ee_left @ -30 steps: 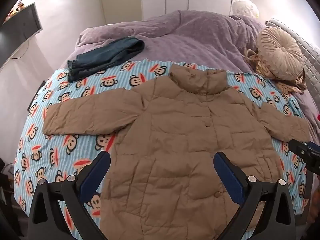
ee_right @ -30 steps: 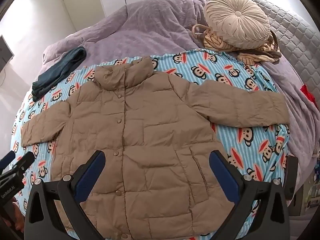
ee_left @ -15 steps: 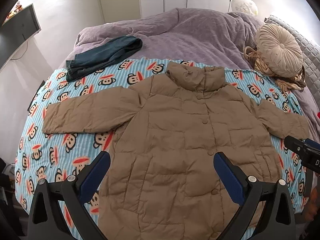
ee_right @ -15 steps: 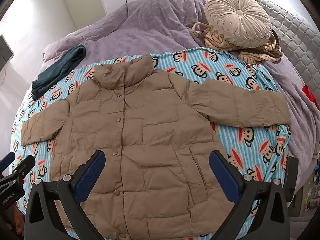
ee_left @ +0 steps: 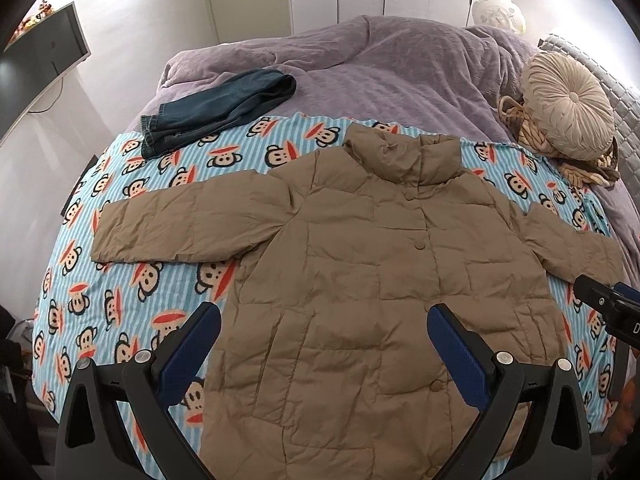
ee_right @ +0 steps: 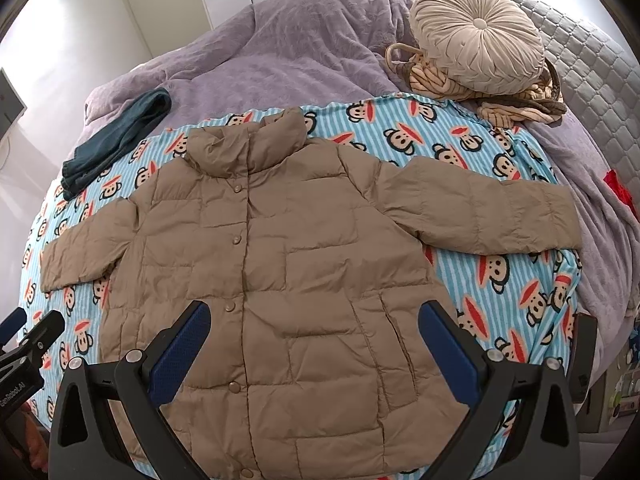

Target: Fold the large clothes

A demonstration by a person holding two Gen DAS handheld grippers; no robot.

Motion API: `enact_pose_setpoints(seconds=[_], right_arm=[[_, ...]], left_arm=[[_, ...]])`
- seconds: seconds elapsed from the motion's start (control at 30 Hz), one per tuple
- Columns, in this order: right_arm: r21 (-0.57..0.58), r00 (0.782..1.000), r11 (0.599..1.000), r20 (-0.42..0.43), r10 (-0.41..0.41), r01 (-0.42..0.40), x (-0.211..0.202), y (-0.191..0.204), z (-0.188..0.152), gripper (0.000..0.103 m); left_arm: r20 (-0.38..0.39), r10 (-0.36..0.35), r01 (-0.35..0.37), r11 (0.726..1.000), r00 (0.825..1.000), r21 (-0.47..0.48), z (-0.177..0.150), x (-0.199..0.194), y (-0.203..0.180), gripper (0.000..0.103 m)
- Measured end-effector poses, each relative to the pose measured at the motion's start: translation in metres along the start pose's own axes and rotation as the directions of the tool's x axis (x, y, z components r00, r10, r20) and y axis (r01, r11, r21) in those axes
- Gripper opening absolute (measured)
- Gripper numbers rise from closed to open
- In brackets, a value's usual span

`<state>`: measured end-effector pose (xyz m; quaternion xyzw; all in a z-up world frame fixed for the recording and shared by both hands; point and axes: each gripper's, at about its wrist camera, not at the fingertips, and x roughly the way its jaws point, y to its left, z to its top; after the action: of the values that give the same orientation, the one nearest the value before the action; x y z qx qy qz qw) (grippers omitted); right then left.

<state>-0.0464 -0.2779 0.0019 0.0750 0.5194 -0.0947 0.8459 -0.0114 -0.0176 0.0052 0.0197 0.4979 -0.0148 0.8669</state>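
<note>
A tan quilted puffer jacket (ee_left: pixel 360 272) lies flat and face up on a blue striped monkey-print blanket (ee_left: pixel 120 292), buttons shut, both sleeves spread sideways, collar towards the far side. It also shows in the right wrist view (ee_right: pixel 288 264). My left gripper (ee_left: pixel 324 320) is open and empty, above the jacket's lower left half. My right gripper (ee_right: pixel 314 316) is open and empty, above the jacket's lower right half. The right gripper's tip shows at the edge of the left wrist view (ee_left: pixel 600 300).
Folded dark jeans (ee_left: pixel 216 108) lie at the blanket's far left corner. A round beige cushion (ee_right: pixel 476 36) sits on a woven bundle at the far right. A purple duvet (ee_left: pixel 380 68) covers the bed beyond. The bed edge is below the jacket hem.
Both grippers have pulled back and risen a little, so the jacket sits lower and smaller in view. The jacket has not moved.
</note>
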Motion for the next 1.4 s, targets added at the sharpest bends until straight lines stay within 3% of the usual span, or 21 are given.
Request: enact_pose_setpoints(seconds=[1.4], right_arm=[[0.004,1.0,1.0,0.0,-0.006,0.006,-0.0005,0.0036,0.0027,0.103]], left_arm=[[-0.023,0.011,-0.011,1.0,1.0,-0.017,0.0034,0.0036,0.0059,0.103]])
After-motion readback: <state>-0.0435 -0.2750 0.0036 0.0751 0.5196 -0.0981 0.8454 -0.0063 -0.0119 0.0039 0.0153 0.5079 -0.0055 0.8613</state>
